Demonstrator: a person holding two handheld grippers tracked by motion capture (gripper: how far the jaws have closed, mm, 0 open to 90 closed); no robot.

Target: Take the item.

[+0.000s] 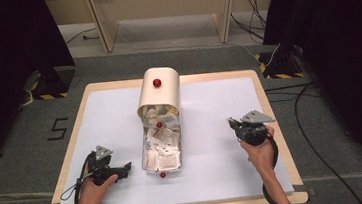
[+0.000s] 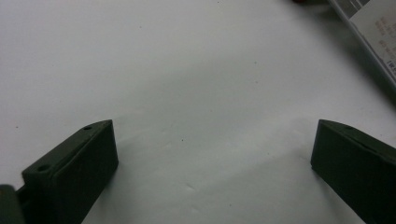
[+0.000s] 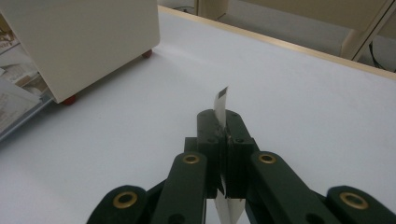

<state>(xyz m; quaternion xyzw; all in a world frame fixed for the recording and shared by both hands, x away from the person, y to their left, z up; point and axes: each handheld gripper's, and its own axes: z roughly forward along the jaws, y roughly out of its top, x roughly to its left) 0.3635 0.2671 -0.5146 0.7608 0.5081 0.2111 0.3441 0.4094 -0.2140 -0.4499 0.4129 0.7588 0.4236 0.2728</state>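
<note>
Am holding thin paper packet (image 3: 222, 103) pinched edge-on in right gripper (image 3: 223, 122), jaws fully closed on it, over white mat (image 1: 212, 129) near right edge. Packet looks pulled from open drawer (image 1: 162, 154) of cream box (image 1: 158, 91) at mat centre, more packets lying inside. Left gripper (image 2: 212, 154) resting near front-left corner beside drawer, jaws spread wide, empty. Judging carry step underway; next: lowering packet onto bare mat, easing jaws apart.
</note>
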